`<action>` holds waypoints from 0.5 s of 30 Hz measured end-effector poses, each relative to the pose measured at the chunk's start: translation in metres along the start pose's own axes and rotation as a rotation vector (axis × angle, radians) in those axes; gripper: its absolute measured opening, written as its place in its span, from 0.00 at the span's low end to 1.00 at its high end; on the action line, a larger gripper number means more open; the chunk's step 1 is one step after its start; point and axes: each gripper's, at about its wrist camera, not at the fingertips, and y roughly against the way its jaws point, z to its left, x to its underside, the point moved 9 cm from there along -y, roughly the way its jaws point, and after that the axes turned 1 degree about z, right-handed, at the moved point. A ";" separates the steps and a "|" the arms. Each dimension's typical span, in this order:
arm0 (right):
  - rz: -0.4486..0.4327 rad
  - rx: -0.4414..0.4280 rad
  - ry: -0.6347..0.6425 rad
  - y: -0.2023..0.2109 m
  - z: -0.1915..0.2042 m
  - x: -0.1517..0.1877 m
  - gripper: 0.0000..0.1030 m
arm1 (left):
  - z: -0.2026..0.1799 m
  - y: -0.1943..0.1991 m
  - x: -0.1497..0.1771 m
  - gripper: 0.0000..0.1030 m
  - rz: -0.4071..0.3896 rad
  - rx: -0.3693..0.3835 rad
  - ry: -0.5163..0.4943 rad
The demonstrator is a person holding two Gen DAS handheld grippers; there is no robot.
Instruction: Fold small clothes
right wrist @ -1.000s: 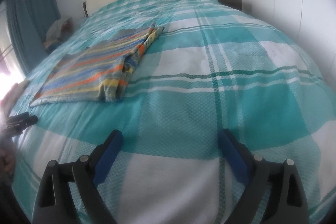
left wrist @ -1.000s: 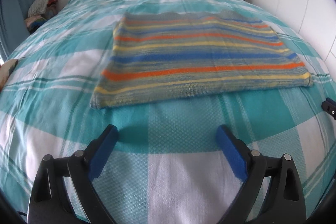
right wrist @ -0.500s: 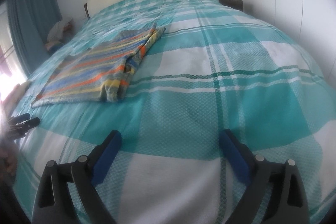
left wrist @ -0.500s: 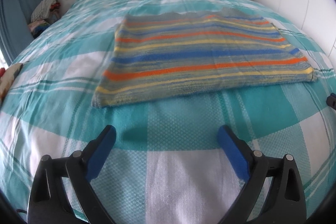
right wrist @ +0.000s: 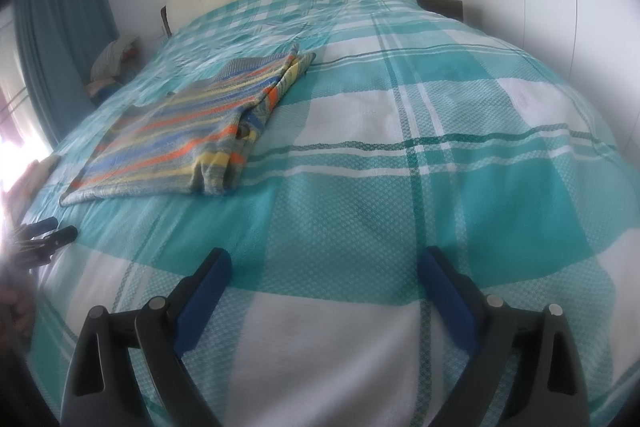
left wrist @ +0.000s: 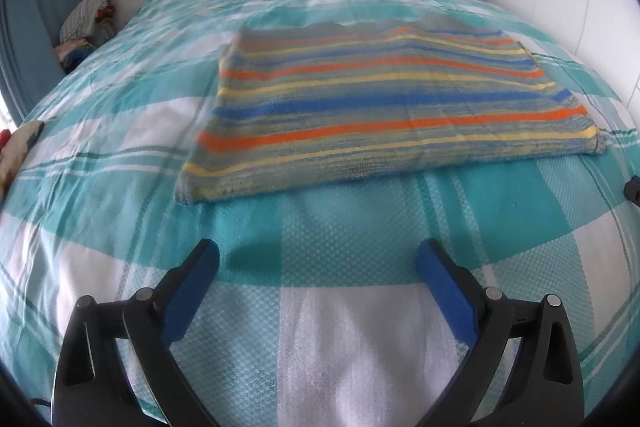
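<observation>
- Striped knit garment lies flat on the bed, ahead of the left tool and well apart from both tools; in the right wrist view it sits off to the left.
- Compared with a second ago, the garment fills slightly more of the left wrist view and its near hem sits a little lower, so the left tool has eased toward it. The right wrist view has hardly shifted.
- I read this as the approach to a fresh grasp: nothing is held yet and the next fold has not begun.
- Left tool: fingers spread wide apart, nothing between them, above bare checked bedspread just short of the near hem.
- Right tool: fingers likewise wide apart and empty, over the bedspread to the garment's right.
- The garment looks already folded at least once: a tidy near-rectangle with orange, blue and yellow bands, and its right edge shows doubled, slightly bunched layers.
- The far edge is wavy rather than straight; the top surface lies smooth.
- The knit looks soft and thick, so I expect the stacked layers could slip if only the top one is pinched.
</observation>
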 end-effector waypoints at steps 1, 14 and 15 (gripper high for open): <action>0.000 0.000 0.000 0.000 0.000 0.000 0.92 | 0.000 0.000 0.000 0.97 -0.001 -0.001 -0.002; 0.000 0.000 -0.001 0.000 0.000 0.000 0.92 | -0.003 0.001 -0.001 0.97 -0.009 -0.016 -0.017; 0.000 0.001 0.000 0.000 0.000 0.000 0.92 | -0.004 0.001 -0.001 0.97 -0.010 -0.017 -0.018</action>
